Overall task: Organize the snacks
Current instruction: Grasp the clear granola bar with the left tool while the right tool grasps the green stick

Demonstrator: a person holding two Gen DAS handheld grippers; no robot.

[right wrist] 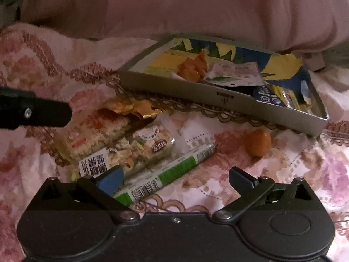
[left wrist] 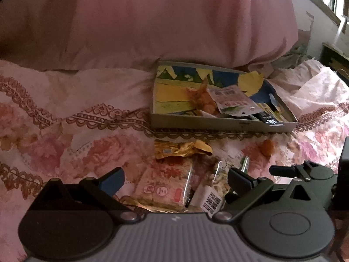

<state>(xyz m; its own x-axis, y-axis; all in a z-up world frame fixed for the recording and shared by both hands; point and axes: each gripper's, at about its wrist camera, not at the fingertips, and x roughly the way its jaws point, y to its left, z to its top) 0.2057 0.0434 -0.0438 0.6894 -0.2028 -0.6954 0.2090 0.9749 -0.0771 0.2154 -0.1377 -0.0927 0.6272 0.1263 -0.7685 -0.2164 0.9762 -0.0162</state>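
On the floral bedspread (left wrist: 65, 131), a shallow grey tray (left wrist: 218, 124) holds an orange wrapped snack (left wrist: 202, 98), a white pouch (left wrist: 233, 100) and dark packets (left wrist: 268, 116). In front of it lie a gold wrapper (left wrist: 181, 148), a rice cracker pack (left wrist: 165, 185), a nut bar (right wrist: 141, 150), a green-and-white stick pack (right wrist: 174, 168) and a small orange snack (right wrist: 258, 142). My left gripper (left wrist: 175, 180) is open low over the cracker pack and nut bar. My right gripper (right wrist: 176, 179) is open over the stick pack, which lies against its left finger.
A big pink pillow (left wrist: 152, 21) rises right behind the tray (right wrist: 218, 103). One finger of the other gripper (right wrist: 43, 113) reaches in from the left, close to the cracker pack (right wrist: 96, 133). A window and dark furniture (left wrist: 333, 52) are at the far right.
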